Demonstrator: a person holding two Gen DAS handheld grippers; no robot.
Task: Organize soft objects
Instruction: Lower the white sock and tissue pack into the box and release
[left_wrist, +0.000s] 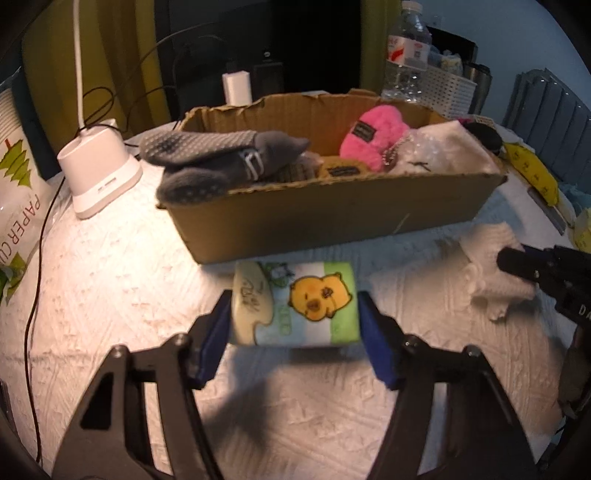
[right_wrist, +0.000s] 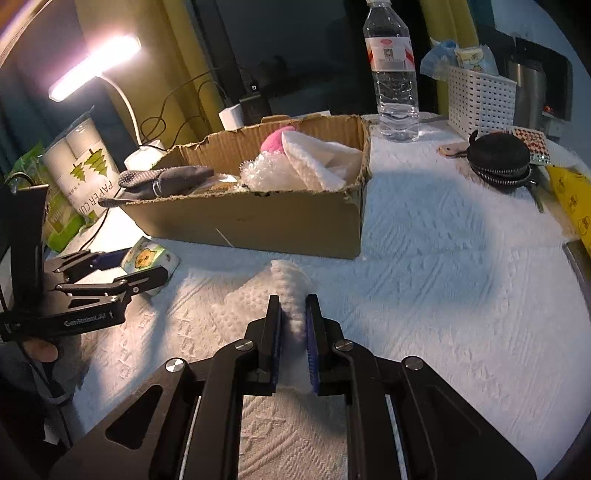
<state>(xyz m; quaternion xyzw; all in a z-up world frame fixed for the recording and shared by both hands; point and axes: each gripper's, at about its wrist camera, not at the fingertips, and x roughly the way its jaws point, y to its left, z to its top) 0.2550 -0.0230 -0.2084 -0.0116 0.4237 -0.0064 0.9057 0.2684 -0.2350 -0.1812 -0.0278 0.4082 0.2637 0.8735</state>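
- The table (right_wrist: 461, 258) wears a white textured cloth, a soft bed for sorting.
- The cardboard box (left_wrist: 332, 218), flaps torn off, sits mid-table as the collecting bin, so both claws work just in front of it.
- Already inside: grey grip socks (left_wrist: 207, 158) draped over the left rim, a pink plush (left_wrist: 369, 136), bubble wrap (right_wrist: 262, 173) and a white fleece cloth (right_wrist: 321, 162).
- A pack of paper cups (right_wrist: 79, 170) stands by the lamp (left_wrist: 99, 173); it reads "PAPER CU…" beside green trees.
- The water bottle (right_wrist: 393, 70) behind the box has a red-and-white label, too small to read.
- The left gripper (left_wrist: 295, 325) straddles a tissue pack (left_wrist: 299, 302) printed with a yellow chick, lying on the cloth just before the box. The jaws are half-spread, the blue pads at the pack's sides; I judge them pressing it, since that fits the pack's width.
- Its arm reads "GenRobot.AI".
- The right gripper (right_wrist: 293, 325) is nearly closed, pinching a fluffy white cloth (right_wrist: 291, 291), probably to lift it boxward.
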